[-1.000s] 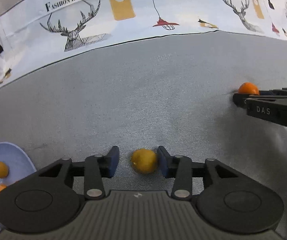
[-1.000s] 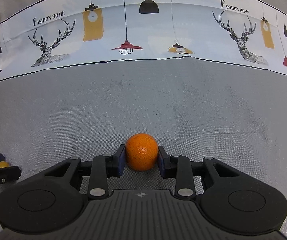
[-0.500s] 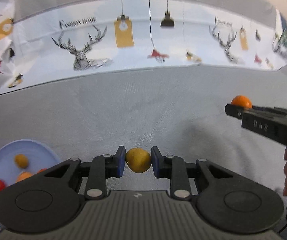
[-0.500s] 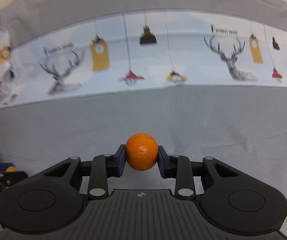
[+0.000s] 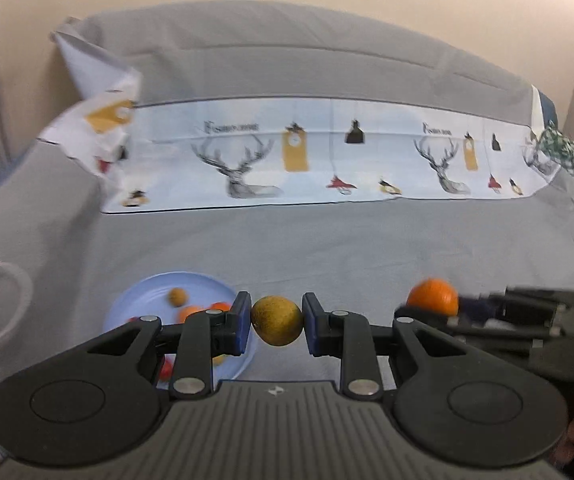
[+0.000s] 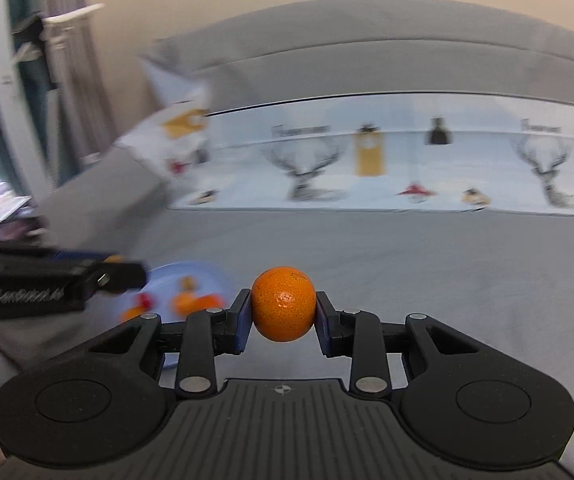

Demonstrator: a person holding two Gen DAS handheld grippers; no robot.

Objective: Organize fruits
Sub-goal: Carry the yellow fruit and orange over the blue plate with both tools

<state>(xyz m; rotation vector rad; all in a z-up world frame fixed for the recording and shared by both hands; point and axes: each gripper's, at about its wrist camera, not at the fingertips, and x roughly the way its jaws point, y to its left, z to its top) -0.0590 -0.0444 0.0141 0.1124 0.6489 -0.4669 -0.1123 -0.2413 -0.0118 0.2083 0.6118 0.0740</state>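
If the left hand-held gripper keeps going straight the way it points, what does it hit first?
Probably bare grey cover: the left hand-held gripper, shut on the yellow fruit, points just right of the blue plate. Depth is unclear.

Left hand-held gripper [image 5: 277,320] and right hand-held gripper [image 6: 283,310], side by side, jaws clamped, tilted downward.

Black claw [image 5: 277,322], blue pads, silver screws
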